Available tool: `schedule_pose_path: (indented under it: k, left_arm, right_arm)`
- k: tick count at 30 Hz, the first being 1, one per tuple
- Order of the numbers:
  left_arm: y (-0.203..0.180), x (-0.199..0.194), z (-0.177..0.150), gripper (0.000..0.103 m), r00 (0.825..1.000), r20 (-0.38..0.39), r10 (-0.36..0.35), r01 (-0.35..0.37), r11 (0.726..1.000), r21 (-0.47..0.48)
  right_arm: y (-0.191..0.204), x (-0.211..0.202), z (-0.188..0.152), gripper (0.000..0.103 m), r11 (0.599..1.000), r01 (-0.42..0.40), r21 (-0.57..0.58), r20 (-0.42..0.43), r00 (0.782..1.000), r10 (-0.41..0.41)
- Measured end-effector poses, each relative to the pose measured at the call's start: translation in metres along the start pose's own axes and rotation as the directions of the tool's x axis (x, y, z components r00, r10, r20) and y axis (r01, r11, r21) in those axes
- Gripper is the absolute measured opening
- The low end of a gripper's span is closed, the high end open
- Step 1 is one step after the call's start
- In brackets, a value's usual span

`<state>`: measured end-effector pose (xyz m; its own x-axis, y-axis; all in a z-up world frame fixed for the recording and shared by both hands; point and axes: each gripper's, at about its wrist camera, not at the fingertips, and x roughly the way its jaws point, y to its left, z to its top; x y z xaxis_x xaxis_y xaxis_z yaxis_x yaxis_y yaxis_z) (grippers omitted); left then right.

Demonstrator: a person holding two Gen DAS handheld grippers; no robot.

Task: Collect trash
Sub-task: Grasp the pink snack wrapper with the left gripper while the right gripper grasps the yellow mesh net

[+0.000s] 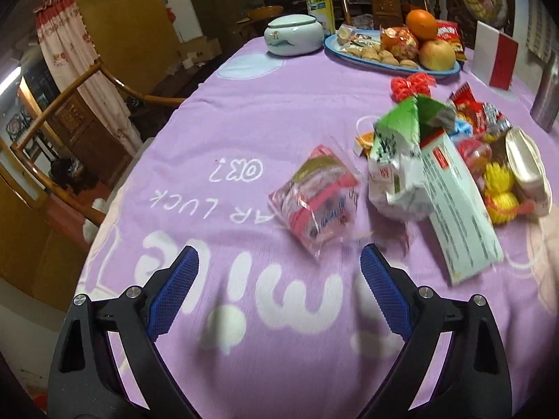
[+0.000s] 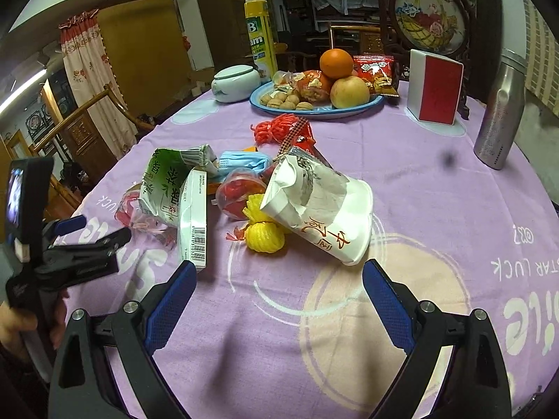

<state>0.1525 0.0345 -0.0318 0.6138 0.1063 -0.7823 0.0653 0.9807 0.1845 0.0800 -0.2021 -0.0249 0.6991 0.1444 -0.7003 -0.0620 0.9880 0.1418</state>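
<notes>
Over the lilac desk (image 2: 436, 209), my left fingers (image 1: 279, 265) are spread apart and hold nothing, with a pink snack wrapper (image 1: 314, 199) just beyond them. Right of it lies the trash pile (image 2: 244, 192), where my right fingers (image 2: 279, 276) also gape, bare, near a tipped paper cup (image 2: 335, 223).

Both views are indoor and fairly dim, with warm artificial light; the far room sinks into darkness. A bright strip lamp (image 2: 21, 92) glares at the far left. Fisheye distortion bends the tabletop (image 1: 244, 132) edge and curtain (image 1: 70, 63), and black corners frame each picture. The left wrist view is motion-blurred: the pink wrapper (image 1: 314, 202) and nearby lettering smear. The right wrist view is sharper, with soft shadows under the paper cup (image 2: 335, 220) and a dark smudge (image 2: 448, 158) on the right
</notes>
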Motion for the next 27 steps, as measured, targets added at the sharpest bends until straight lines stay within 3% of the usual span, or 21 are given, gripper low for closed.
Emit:
schedule_pose_path:
  k: [6, 9, 12, 14, 17, 19, 23, 27]
  left_arm:
    - [0.007, 0.015, 0.015, 0.089, 1.0, 0.009, 0.009, -0.009, 0.999, -0.034]
    - [0.008, 0.023, 0.021, 0.081, 1.0, 0.004, -0.004, 0.004, 0.999, -0.042]
    - [0.006, 0.031, 0.024, 0.054, 0.999, -0.028, -0.024, 0.023, 0.999, -0.039]
    - [0.005, 0.034, 0.024, 0.027, 0.998, -0.051, -0.039, 0.037, 0.998, -0.041]
    - [0.007, 0.03, 0.019, 0.013, 0.998, -0.057, -0.034, 0.031, 0.999, -0.044]
    - [0.013, 0.019, 0.015, 0.007, 0.999, -0.037, -0.026, 0.024, 0.998, -0.054]
    - [0.034, -0.009, 0.002, 0.006, 1.0, 0.006, -0.013, 0.014, 0.995, -0.099]
    - [0.061, -0.04, -0.019, 0.006, 0.998, 0.041, -0.043, 0.049, 0.984, -0.173]
  right_arm:
    - [0.004, 0.004, -0.002, 0.094, 1.0, -0.01, -0.012, -0.017, 1.0, 0.01]
    - [0.006, 0.004, -0.002, 0.094, 1.0, -0.01, -0.018, -0.02, 1.0, 0.01]
    - [0.004, 0.005, -0.003, 0.094, 1.0, 0.002, -0.017, -0.022, 1.0, -0.002]
    - [0.002, 0.007, -0.002, 0.094, 1.0, 0.005, -0.011, -0.025, 1.0, -0.006]
    - [-0.001, 0.008, -0.001, 0.094, 1.0, 0.008, -0.001, -0.027, 1.0, -0.008]
    - [-0.004, 0.008, -0.001, 0.094, 1.0, 0.014, 0.006, -0.025, 1.0, -0.014]
    - [-0.015, 0.008, 0.002, 0.094, 0.999, 0.041, 0.034, -0.008, 0.999, -0.041]
    - [-0.027, 0.012, 0.002, 0.094, 0.995, 0.073, 0.068, 0.0, 0.997, -0.073]
